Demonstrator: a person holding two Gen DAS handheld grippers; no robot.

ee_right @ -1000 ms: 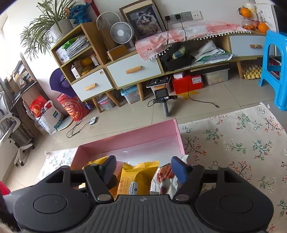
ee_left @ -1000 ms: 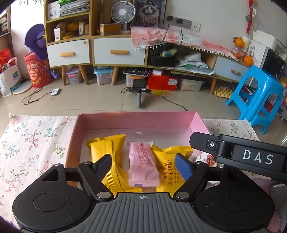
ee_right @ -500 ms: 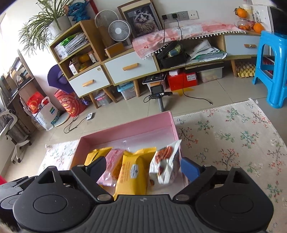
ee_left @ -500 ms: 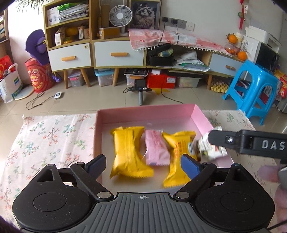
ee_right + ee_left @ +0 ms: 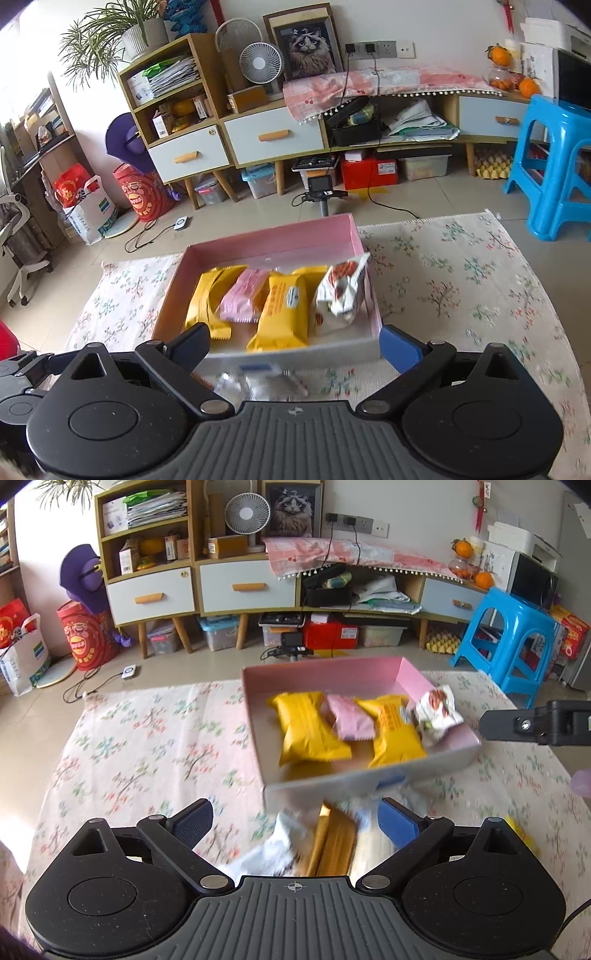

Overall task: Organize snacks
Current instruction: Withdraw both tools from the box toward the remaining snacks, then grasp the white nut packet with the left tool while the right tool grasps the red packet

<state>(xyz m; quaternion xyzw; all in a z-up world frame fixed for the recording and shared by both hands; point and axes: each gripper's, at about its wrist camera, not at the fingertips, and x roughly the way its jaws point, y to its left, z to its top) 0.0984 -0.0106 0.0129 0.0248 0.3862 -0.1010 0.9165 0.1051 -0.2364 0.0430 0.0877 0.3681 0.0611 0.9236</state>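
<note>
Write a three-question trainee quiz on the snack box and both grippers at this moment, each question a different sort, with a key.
1. True or false: the left gripper grips a yellow packet.
2. How many packets lie in the pink box? A) two B) four C) six
3. Fill in: the white packet leans on the box's ____ wall, seen from the right wrist camera.

Key
1. False. Both it and the right gripper stand open with nothing between the pads; their jaws have just been opening.
2. B: two yellow packets, one pink packet, one white.
3. Right.
</note>
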